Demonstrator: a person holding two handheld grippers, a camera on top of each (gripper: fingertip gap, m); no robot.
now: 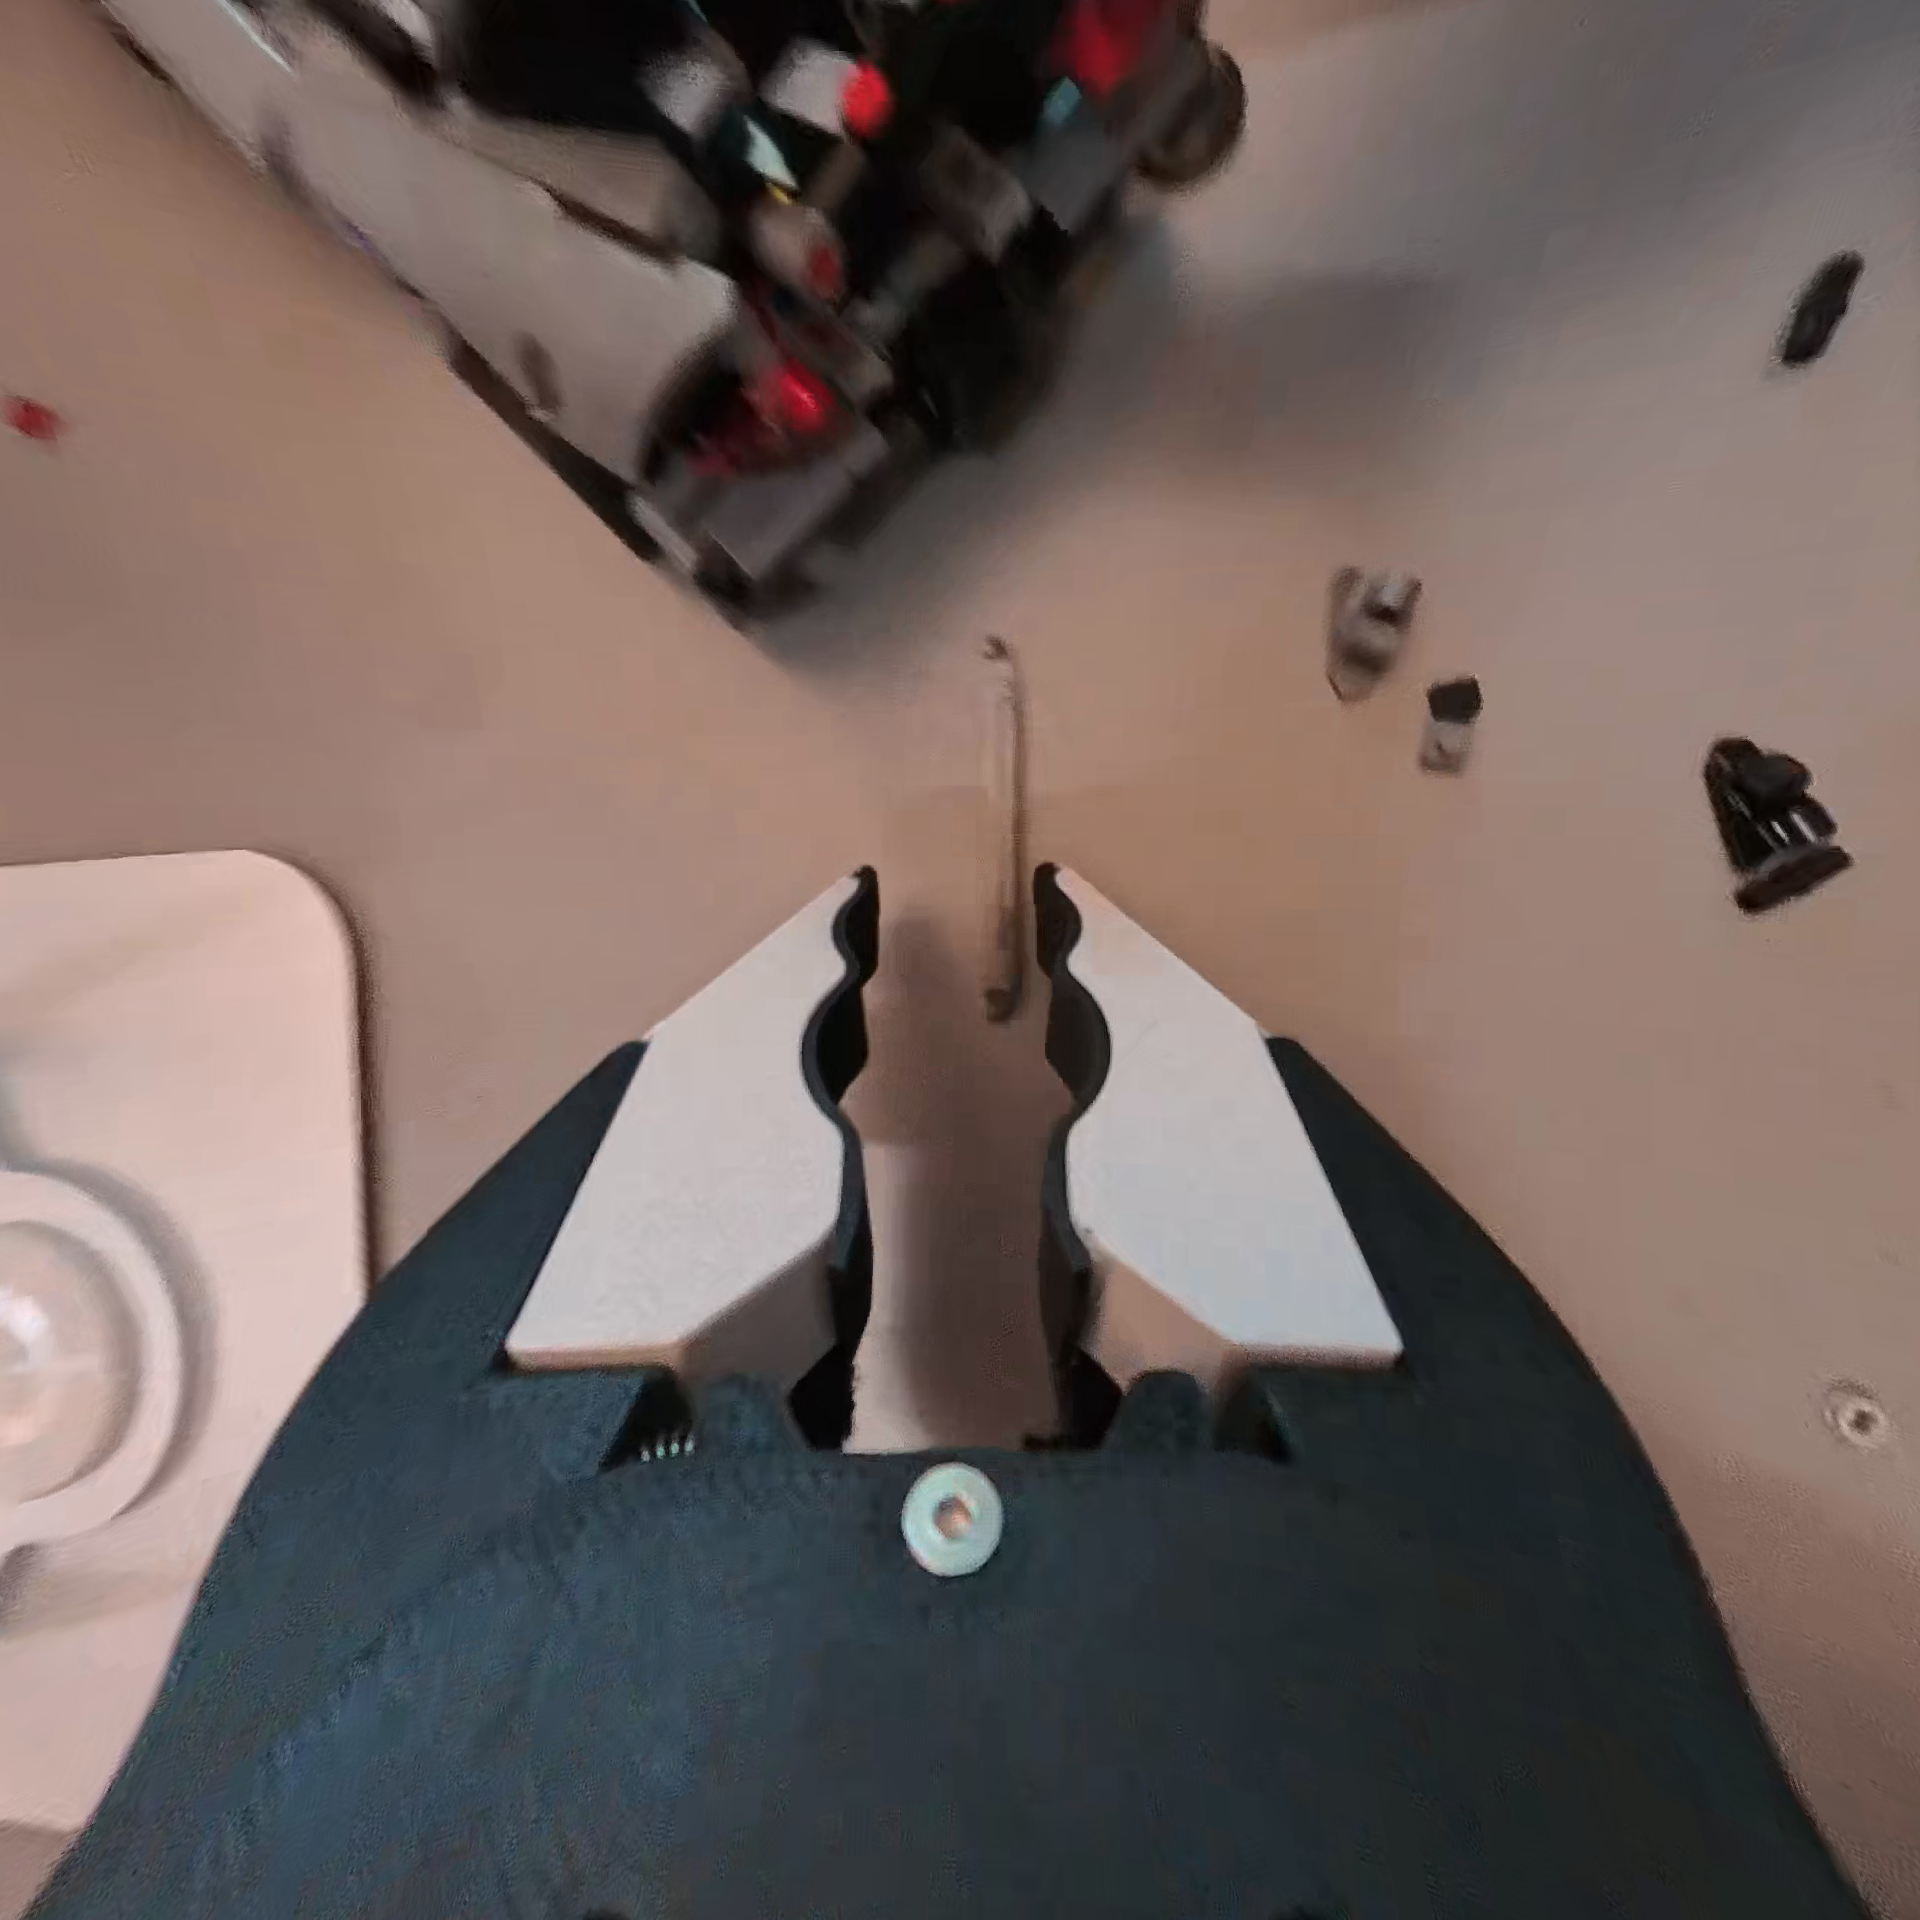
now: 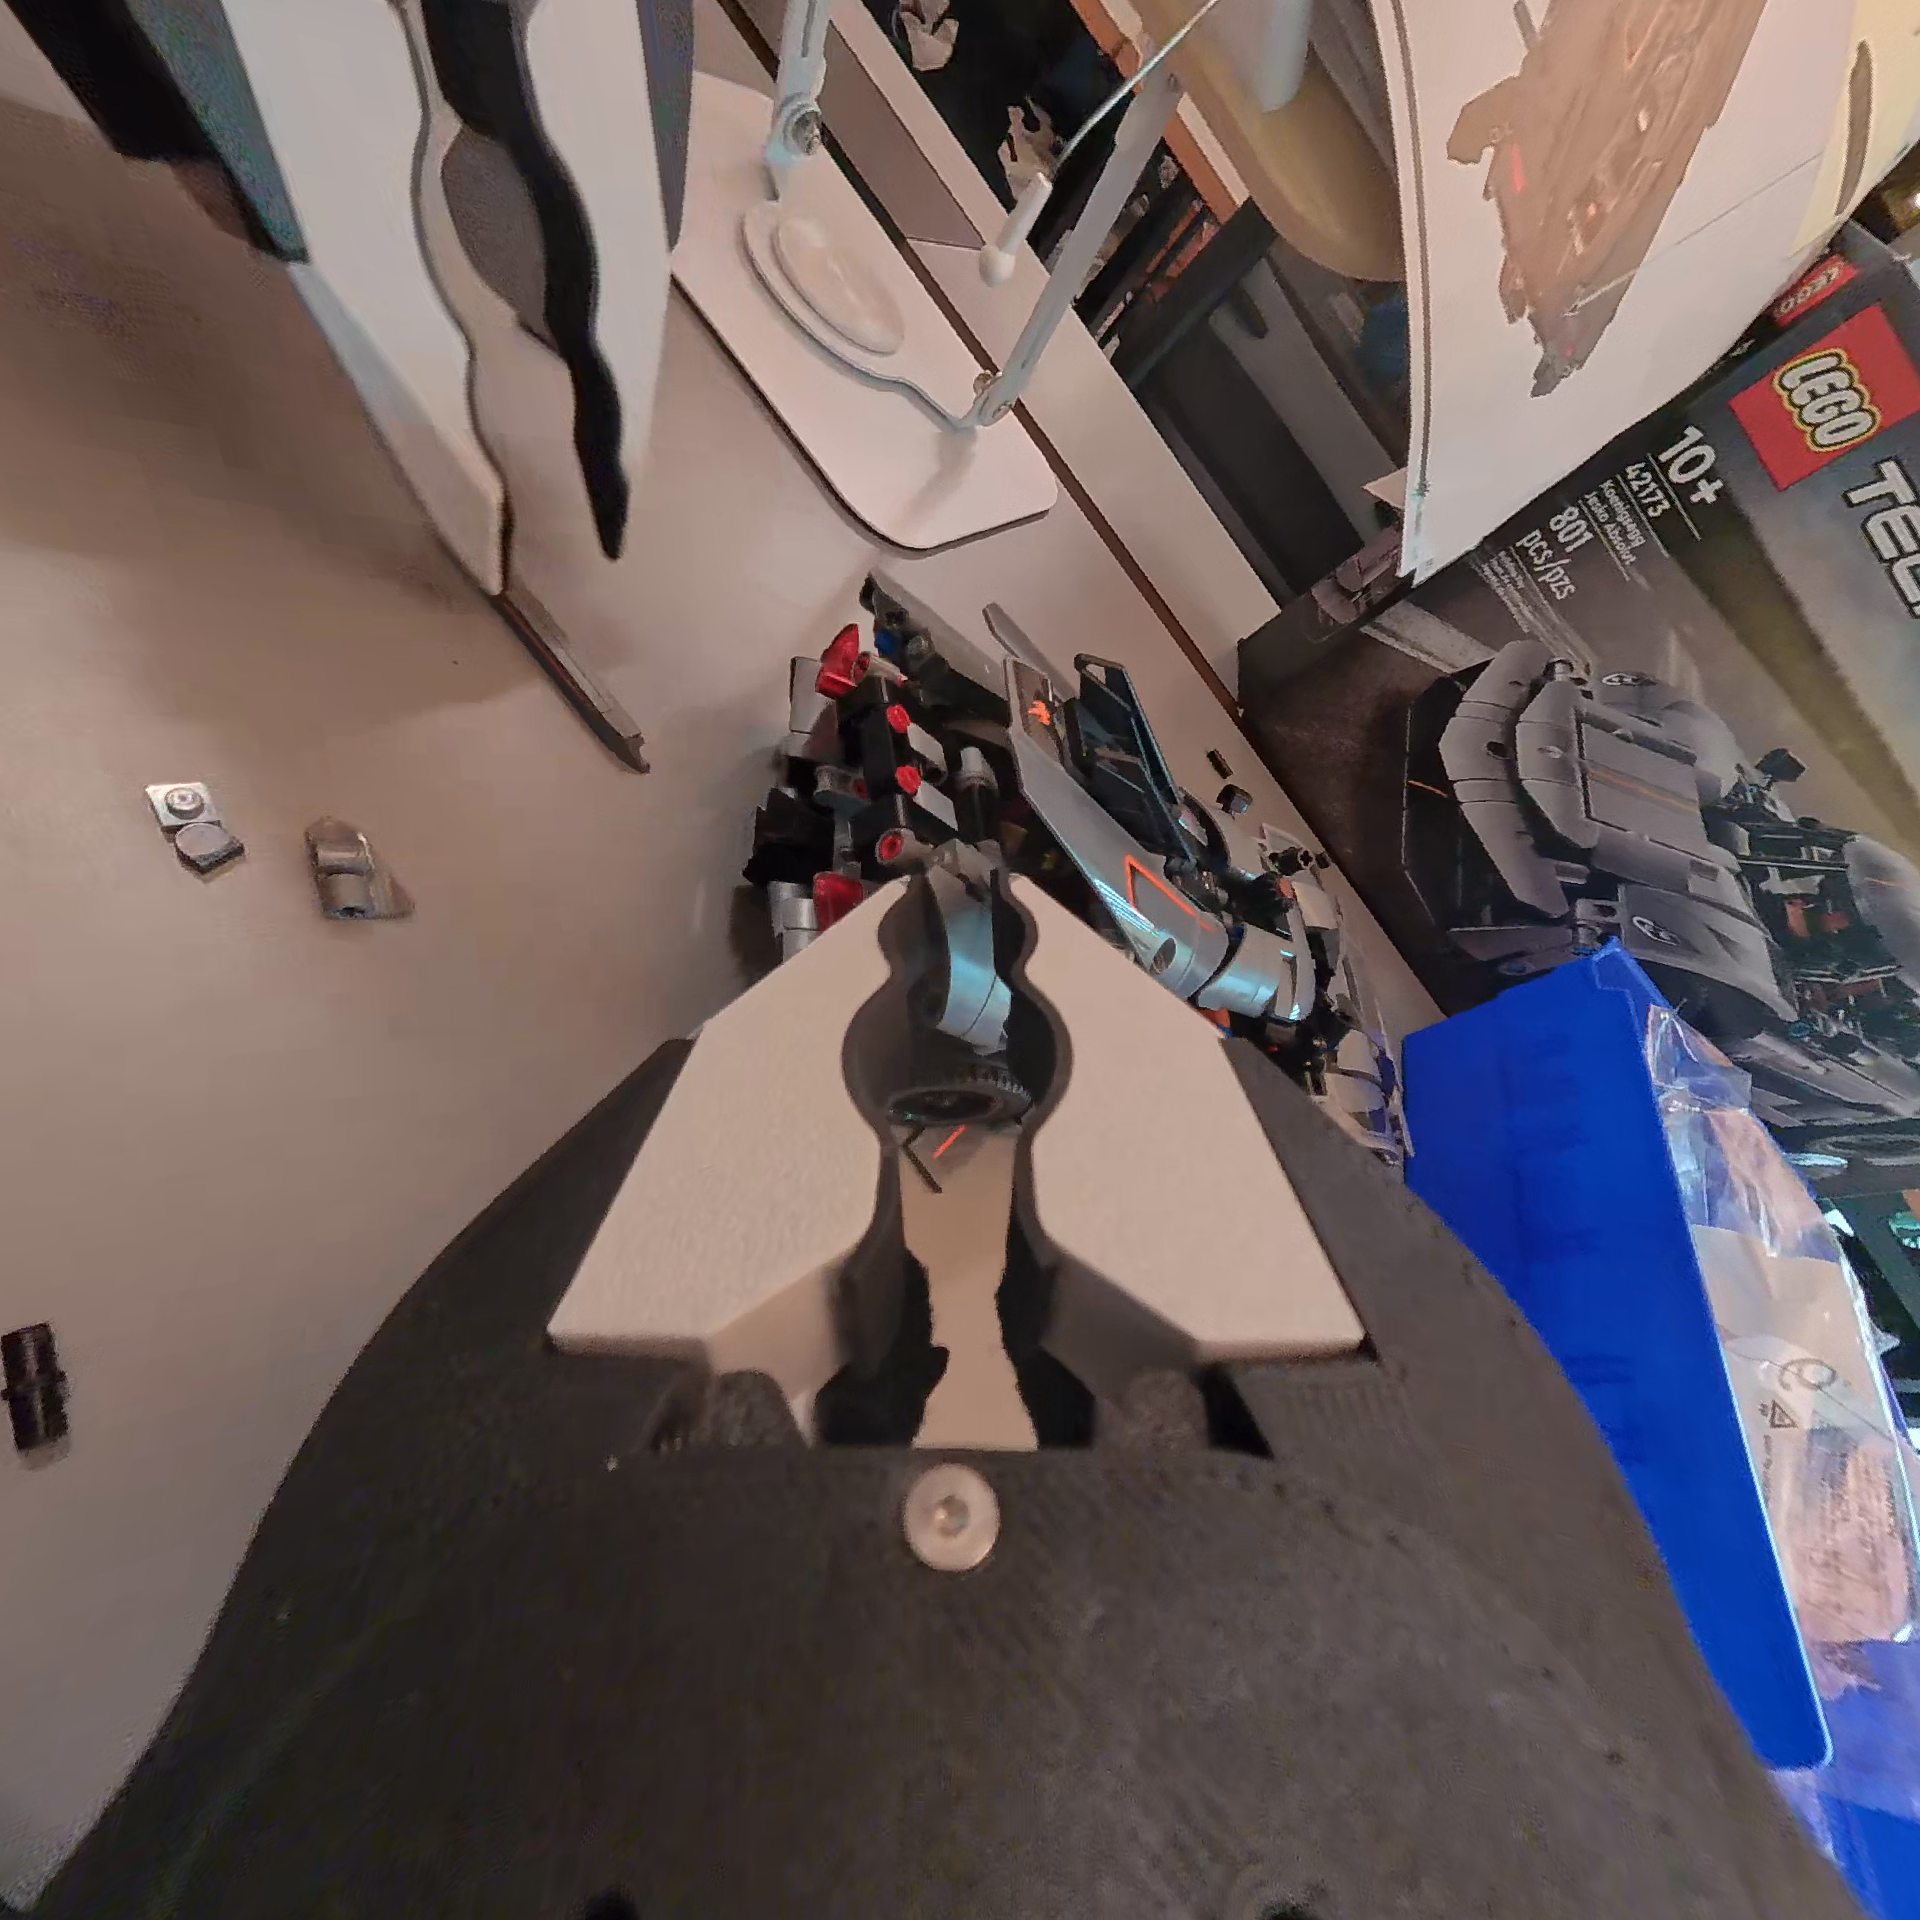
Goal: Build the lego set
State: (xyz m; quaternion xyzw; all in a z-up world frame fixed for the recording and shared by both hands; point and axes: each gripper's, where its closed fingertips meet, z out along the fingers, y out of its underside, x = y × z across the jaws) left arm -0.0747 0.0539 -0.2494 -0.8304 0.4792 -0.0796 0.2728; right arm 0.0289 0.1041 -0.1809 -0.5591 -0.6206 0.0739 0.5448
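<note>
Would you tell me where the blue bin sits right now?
In the right wrist view, the blue bin sits right of the right gripper, before the set's box.

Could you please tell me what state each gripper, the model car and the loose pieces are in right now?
left gripper: open, empty, above the table.
right gripper: shut on a grey sub-assembly.
model car: partly built, resting on the table.
grey bracket piece: loose on the table.
black connector: loose, apart from the others.
blue bin: holds a clear plastic bag.

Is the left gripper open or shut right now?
Open. In its wrist view the left gripper shows bare table between its fingers, gripping nothing.
</note>
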